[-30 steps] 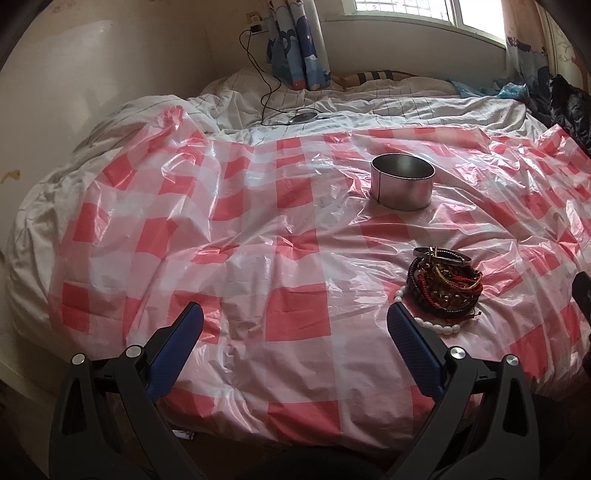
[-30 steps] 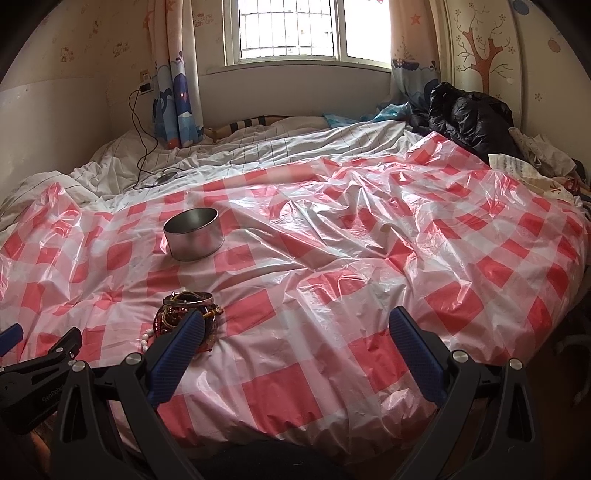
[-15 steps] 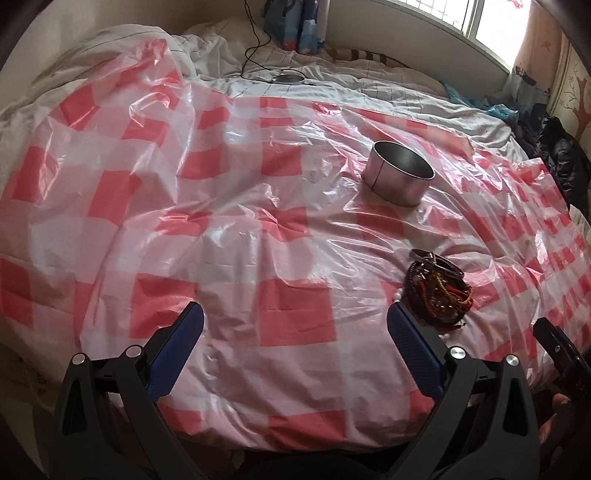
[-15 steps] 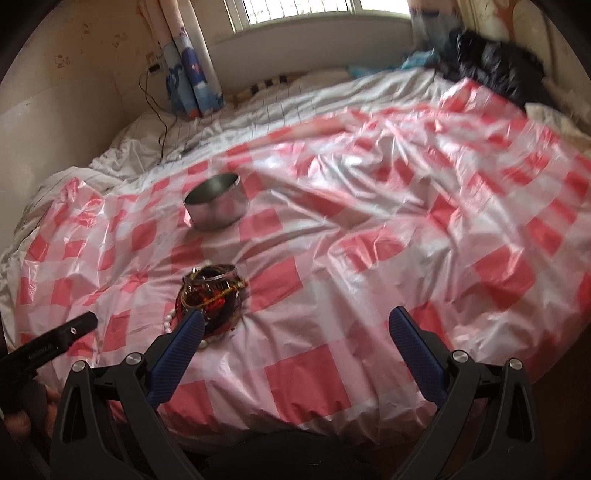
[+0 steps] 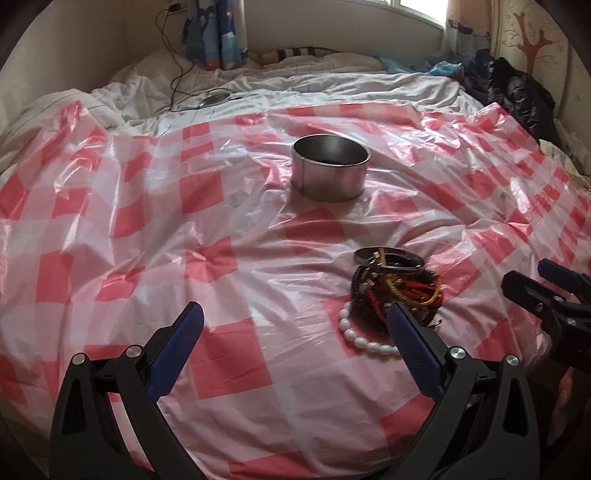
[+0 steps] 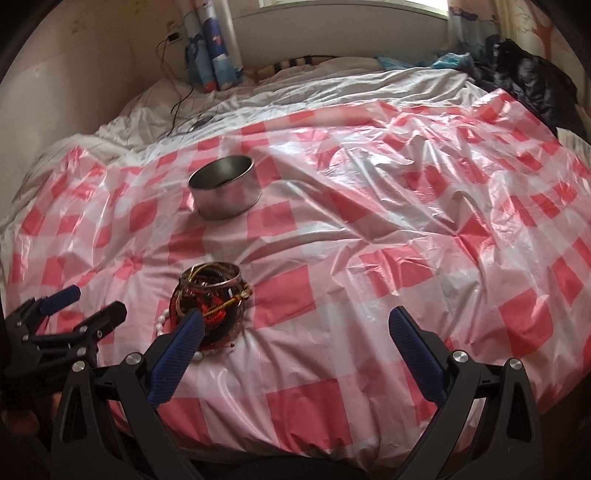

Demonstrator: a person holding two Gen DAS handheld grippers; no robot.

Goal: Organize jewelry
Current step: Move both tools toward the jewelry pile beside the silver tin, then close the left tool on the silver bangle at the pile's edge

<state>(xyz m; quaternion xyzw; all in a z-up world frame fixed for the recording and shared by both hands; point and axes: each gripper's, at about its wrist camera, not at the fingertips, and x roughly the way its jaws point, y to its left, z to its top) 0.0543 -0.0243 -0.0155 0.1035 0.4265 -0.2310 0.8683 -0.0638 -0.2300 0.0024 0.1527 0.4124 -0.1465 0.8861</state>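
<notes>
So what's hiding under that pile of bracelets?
A white bead bracelet pokes out from under the pile of bracelets, lying on the checked plastic sheet. The rest of its loop is covered, so anything else underneath can't be seen.

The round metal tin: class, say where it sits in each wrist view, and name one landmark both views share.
Left wrist view: the round metal tin sits just right of centre, upper half, beyond the bracelet pile.
Right wrist view: the tin sits left of centre, upper half.
Shared landmark: the blue patterned curtain behind the bed.
</notes>
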